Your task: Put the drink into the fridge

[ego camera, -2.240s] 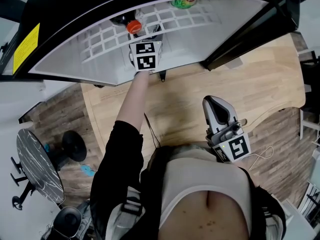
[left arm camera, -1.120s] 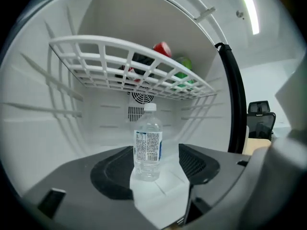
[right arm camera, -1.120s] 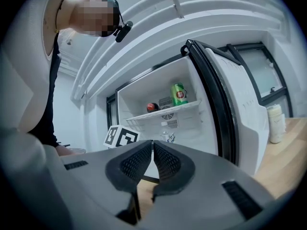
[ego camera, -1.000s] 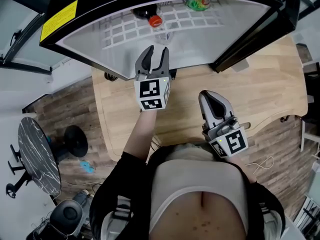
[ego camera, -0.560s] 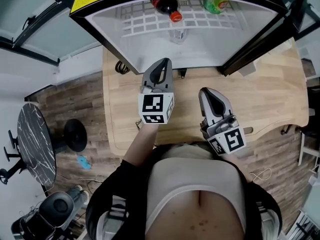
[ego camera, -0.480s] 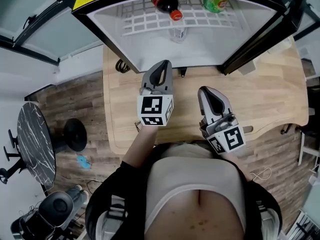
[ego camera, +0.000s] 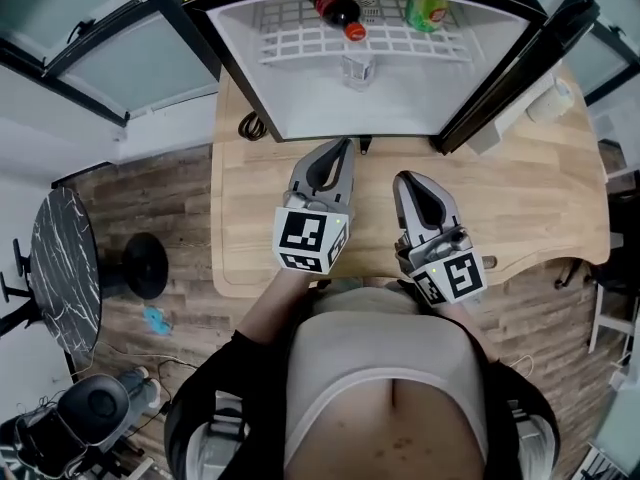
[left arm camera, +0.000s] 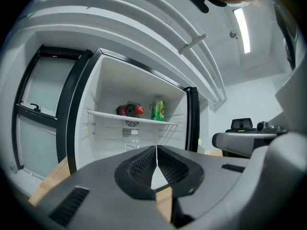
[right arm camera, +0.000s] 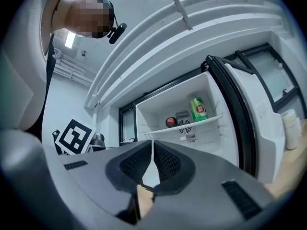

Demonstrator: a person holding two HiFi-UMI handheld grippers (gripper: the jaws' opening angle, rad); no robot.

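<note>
The fridge stands open on the wooden table. On its white wire shelf lies a dark bottle with a red cap, next to an upright green can. A clear bottle stands on the fridge floor below. My left gripper is shut and empty over the table in front of the fridge. My right gripper hangs beside it, shut and empty too. The left gripper view has the dark bottle, green can and clear bottle beyond the closed left gripper.
The black fridge door swings out to the right. A white roll stands on the table behind it. A coiled cable lies at the fridge's left corner. A round marble table is on the floor at left.
My left gripper has come back out of the fridge toward my body and its jaws have gone from open to shut, empty. The right gripper has barely moved.
</note>
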